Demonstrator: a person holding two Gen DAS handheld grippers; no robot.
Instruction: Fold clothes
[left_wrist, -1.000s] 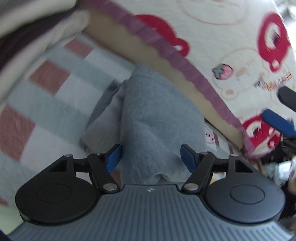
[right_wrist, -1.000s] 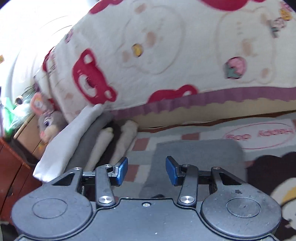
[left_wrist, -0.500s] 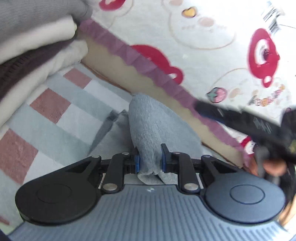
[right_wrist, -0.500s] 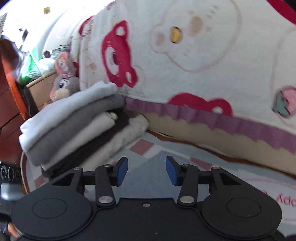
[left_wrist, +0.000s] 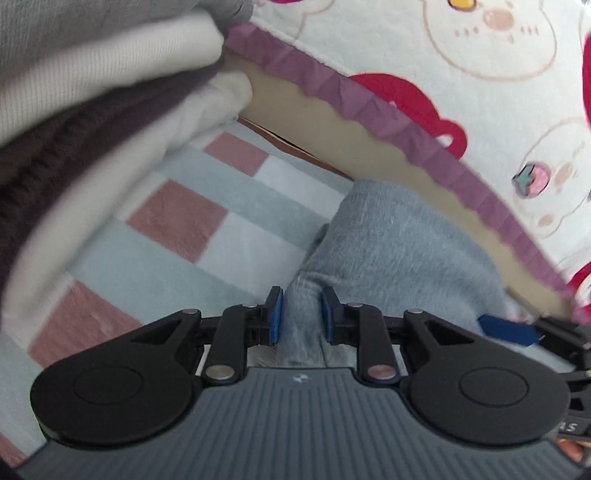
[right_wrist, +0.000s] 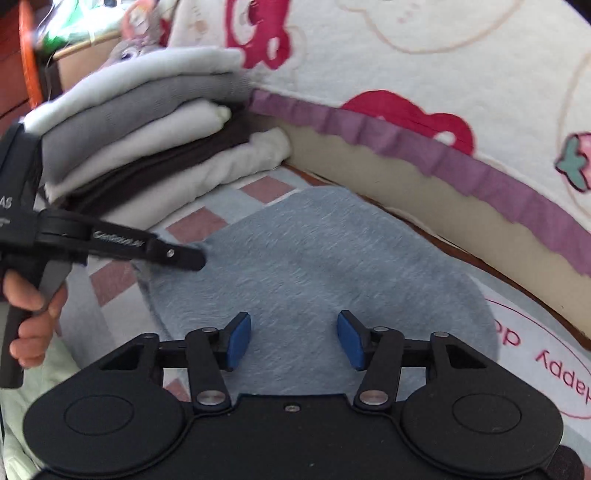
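A folded grey fleece garment (right_wrist: 314, 273) lies on the checked mat; it also shows in the left wrist view (left_wrist: 399, 243). My left gripper (left_wrist: 302, 314) is shut on the garment's near edge, its blue pads pinching a ridge of cloth. From the right wrist view the left gripper (right_wrist: 195, 254) holds the garment's left edge. My right gripper (right_wrist: 293, 341) is open, its pads just above the garment's near edge, holding nothing. Its blue pad (left_wrist: 506, 328) shows at the right of the left wrist view.
A stack of folded clothes (right_wrist: 147, 122) in white, grey and dark brown stands at the left on the checked mat (left_wrist: 207, 221). A bear-print blanket with a purple frill (right_wrist: 443, 81) drapes along the back. A plush toy (right_wrist: 129, 51) sits behind the stack.
My left gripper closed on the grey garment's edge and moved it toward the clothes stack. My right gripper swung down over the garment and stays open.
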